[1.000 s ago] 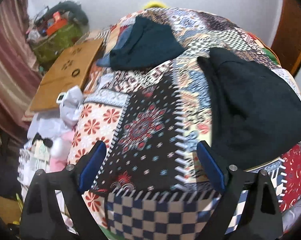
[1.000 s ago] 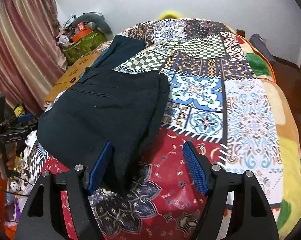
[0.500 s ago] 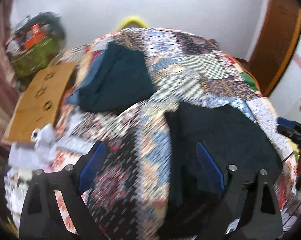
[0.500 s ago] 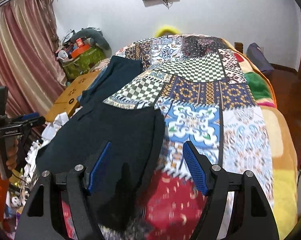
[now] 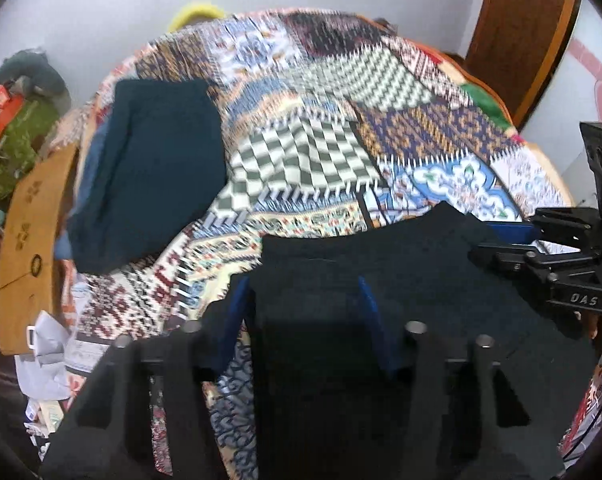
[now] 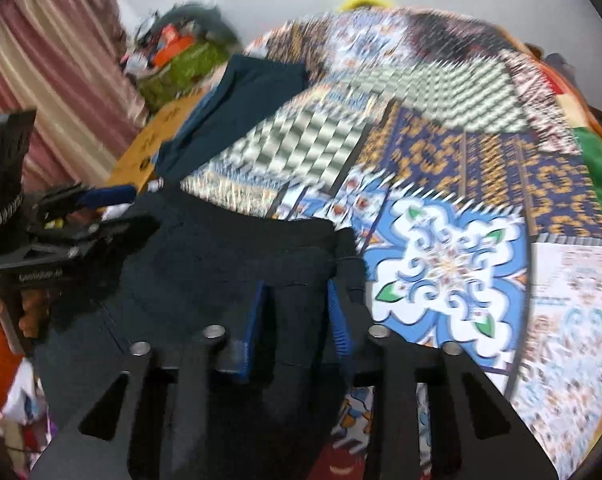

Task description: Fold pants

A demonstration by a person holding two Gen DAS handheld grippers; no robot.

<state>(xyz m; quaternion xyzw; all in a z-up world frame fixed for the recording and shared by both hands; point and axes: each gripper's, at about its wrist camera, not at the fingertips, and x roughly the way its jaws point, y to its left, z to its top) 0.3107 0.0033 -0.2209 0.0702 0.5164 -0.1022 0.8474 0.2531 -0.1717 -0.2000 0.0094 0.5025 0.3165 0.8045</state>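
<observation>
Left wrist view: the left tongs [image 5: 303,300] are right over the near edge of the dark pants [image 5: 421,272] on the bed [image 5: 421,140]. The jaws are closing with cloth between them; a firm pinch is not clear. The pants run sideways toward the right tongs [image 5: 513,236].

Right wrist view: the right tongs [image 6: 295,308] sit at the pants' [image 6: 229,264] other corner, closing on cloth too. Both hands are equally near, one at each end.
</observation>
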